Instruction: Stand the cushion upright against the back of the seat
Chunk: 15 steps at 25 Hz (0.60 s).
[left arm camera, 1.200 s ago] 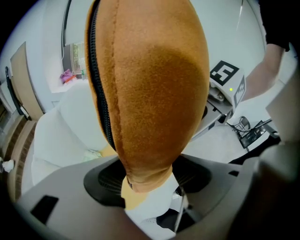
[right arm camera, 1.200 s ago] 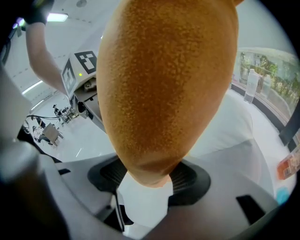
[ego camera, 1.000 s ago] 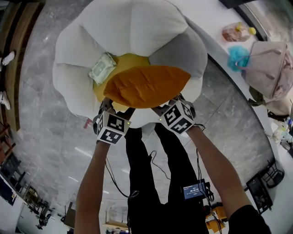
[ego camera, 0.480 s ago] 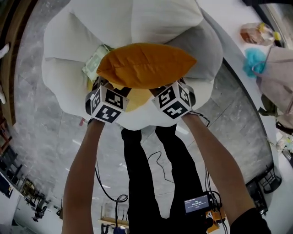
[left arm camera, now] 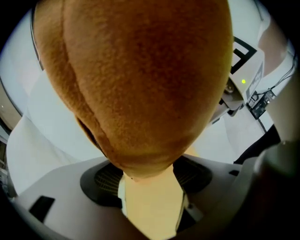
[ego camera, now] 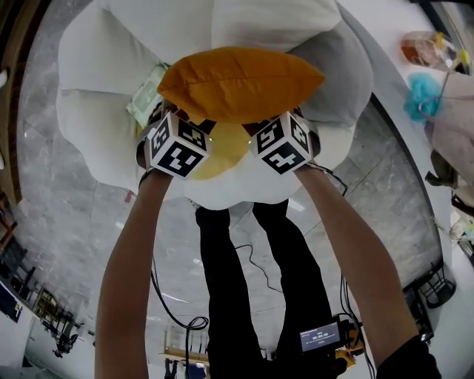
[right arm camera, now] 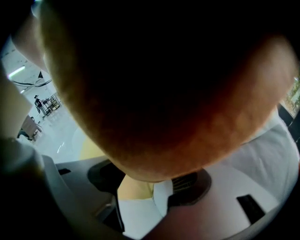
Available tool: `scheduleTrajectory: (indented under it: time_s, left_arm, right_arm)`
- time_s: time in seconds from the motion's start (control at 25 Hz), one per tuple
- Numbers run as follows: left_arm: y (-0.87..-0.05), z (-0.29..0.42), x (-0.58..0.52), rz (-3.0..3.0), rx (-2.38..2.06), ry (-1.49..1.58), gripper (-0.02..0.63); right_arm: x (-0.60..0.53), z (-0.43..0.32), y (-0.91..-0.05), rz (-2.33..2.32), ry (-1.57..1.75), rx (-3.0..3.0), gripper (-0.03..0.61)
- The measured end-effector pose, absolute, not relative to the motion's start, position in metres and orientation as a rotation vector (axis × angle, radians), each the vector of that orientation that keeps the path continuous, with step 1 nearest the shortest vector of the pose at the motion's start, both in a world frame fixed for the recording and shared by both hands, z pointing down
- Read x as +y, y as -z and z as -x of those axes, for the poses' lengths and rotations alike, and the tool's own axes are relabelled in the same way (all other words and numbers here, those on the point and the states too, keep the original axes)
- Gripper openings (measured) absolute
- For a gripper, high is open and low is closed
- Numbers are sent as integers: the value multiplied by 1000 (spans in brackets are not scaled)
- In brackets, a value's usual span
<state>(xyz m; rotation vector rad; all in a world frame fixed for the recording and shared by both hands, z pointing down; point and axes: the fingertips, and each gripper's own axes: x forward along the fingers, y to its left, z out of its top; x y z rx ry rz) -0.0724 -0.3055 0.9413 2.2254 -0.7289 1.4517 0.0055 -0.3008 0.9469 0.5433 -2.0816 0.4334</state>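
Fingers (left arm camera: 105, 180) of the left gripper (left arm camera: 149, 182) and right gripper (right arm camera: 150, 183) clamp the near edge of the orange cushion (ego camera: 241, 83) over the white petal-shaped seat (ego camera: 96, 126), mid-placement; next it likely needs lowering and tipping upright against the far seat back (ego camera: 248, 21).

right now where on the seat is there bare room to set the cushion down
Free: the yellow centre between the left gripper and the right gripper, on the near side of the cushion; the white back petal beyond it. Crowded: the centre's left edge, where the packet lies by the left gripper.
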Motion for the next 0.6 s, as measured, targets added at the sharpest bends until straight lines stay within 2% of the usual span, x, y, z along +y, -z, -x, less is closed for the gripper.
scheduleTrajectory:
  time_s: [0.6]
  left_arm:
    - [-933,80,-318,-2259,-707,-1642,350]
  right_arm:
    - [-319,-9,-954,-456,-612,-2055,302]
